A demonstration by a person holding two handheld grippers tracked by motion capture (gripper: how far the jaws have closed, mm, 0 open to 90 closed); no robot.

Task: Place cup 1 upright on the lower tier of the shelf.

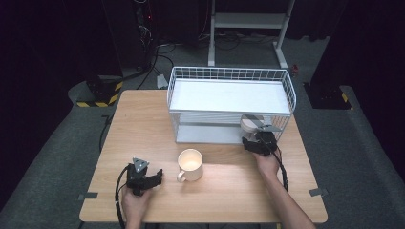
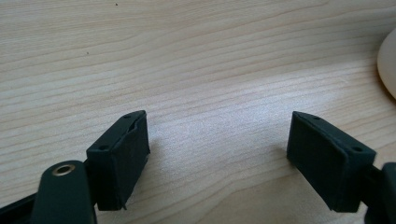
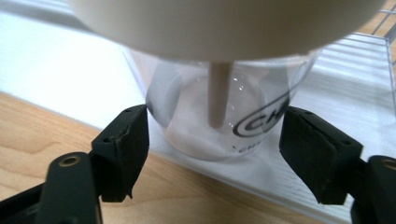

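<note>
Resting at the lower left of the high view, the left gripper (image 1: 152, 178) stands open over the table (image 1: 143, 124), beside a cream mug (image 1: 190, 165). Farther up, the right gripper (image 1: 255, 141) brackets a clear cup (image 3: 219, 112) on the wire rack's (image 1: 229, 76) lower shelf; whether its pads press, I cannot tell.

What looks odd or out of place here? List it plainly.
Nothing stands out. The clear cup stands upright on the lower shelf of the white wire rack, between the right gripper's jaws. The cream mug stands upright on the table; no spills or damage show.
</note>
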